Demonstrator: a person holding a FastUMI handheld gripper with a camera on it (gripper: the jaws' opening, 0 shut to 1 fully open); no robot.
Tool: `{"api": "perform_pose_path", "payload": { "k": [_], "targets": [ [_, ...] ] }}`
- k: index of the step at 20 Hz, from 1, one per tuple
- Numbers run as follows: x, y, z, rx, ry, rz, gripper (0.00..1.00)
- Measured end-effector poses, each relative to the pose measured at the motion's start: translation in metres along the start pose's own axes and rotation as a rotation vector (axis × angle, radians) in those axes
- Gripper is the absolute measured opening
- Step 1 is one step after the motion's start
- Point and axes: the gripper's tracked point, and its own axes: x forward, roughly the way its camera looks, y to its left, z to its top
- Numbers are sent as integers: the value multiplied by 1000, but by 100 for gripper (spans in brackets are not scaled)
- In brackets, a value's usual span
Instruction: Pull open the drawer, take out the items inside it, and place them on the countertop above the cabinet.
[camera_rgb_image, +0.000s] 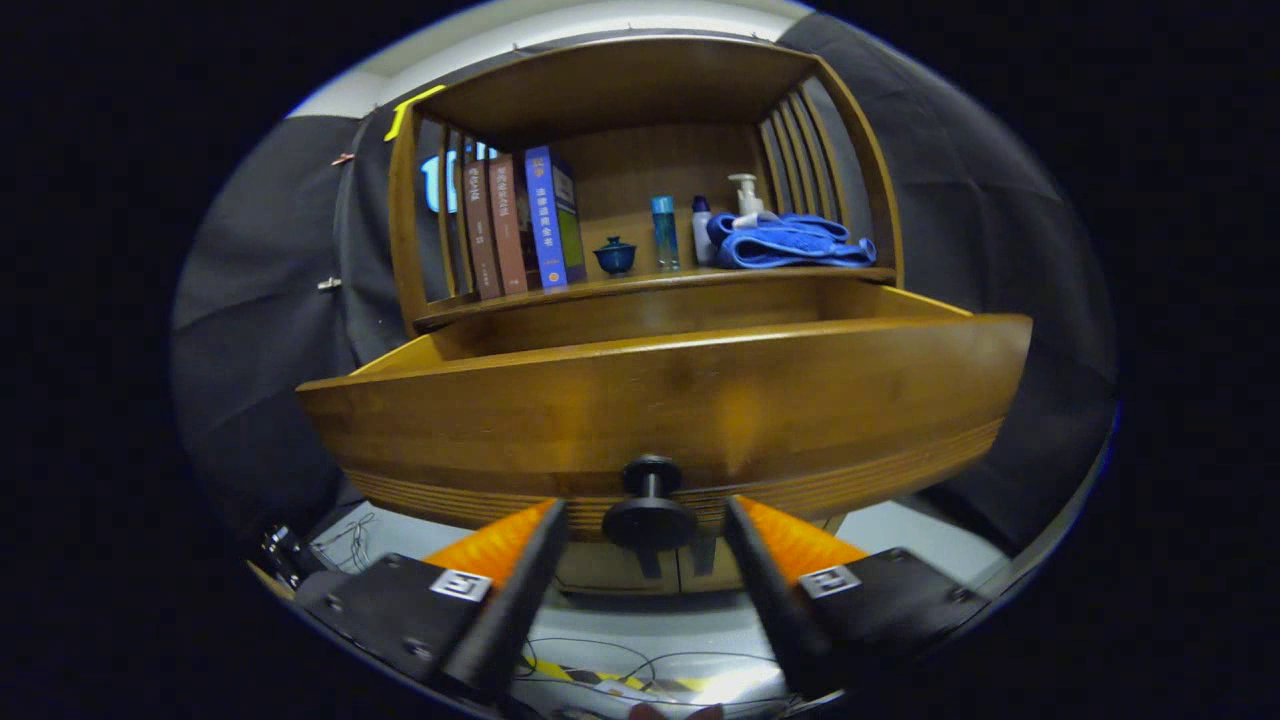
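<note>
With the drawer (660, 410) well out and the gripper (648, 520) spread around the knob (650, 515) without pinching it, back off straight, then rise over the front.

Drawer (660, 400) front: glossy varnished wood, ribbed lower band. Knob (650, 515) below it: matt dark. Towel (790, 243) above: soft cloth.

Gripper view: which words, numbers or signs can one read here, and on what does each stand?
Nothing can be read with certainty.
blue book spine: white characters, too blurred to read.
brown book spines: print too small to read.
bottles: no legible text.
gripper, fingers open on either side of the drawer knob: square markers, no words.
</note>
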Motion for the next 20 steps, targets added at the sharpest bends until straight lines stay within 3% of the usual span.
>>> {"api": "perform_pose_path", "payload": {
  "k": [1, 6, 11, 13, 16, 20],
  "targets": [
    [-5, -1, 8, 39, -20, -8, 100],
    [-31, -9, 66, 45, -33, -24, 99],
    [-39, -8, 166, -24, -111, -34, 99],
    [-27, 9, 188, -18, -50, 16, 98],
    [7, 37, 181, -17, 177, 82, 99],
    [58, 45, 144, -162, 433, 64, 99]
  ]
}}
